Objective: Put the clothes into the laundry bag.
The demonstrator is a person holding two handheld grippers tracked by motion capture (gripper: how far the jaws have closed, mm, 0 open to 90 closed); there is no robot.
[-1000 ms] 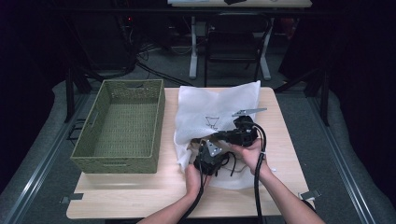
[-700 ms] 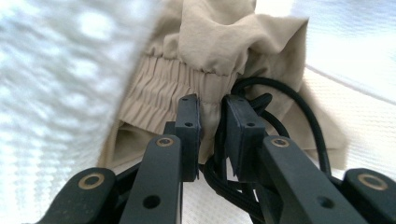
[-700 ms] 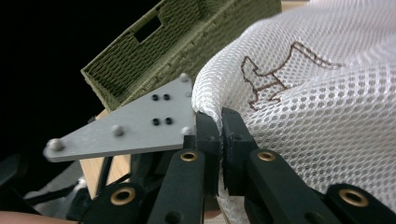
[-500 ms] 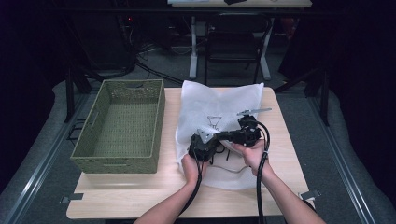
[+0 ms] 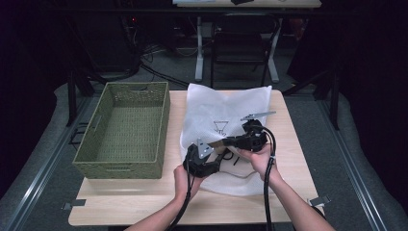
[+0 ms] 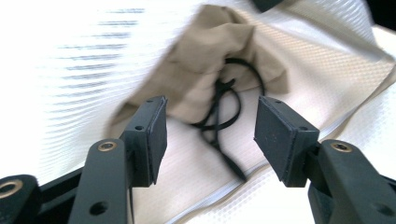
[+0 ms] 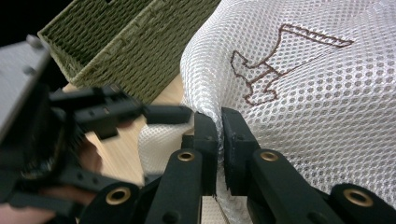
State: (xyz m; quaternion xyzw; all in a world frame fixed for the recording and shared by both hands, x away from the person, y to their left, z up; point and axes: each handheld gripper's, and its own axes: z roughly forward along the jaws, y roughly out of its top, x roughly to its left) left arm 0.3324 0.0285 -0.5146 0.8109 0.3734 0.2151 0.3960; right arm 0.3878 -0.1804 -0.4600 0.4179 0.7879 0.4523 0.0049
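Dark room all around, cables and chair legs at the far side, and a pale wood bench in the middle of it. On its right half lies a white mesh laundry bag, and inside its open mouth sits a bunched tan cloth pouch with a black drawstring. Right claw is clenched on the bag's mesh edge, holding the mouth up. Left claw has just been opening; the pouch lies beyond the pads, not pinched, so it's released. Green woven basket sits at the left, just beside the bag. My worry: the loose drawstring could snag a pad of the left claw and drag the pouch back out, or the thin mesh could slip from the right claw and the mouth flop shut.
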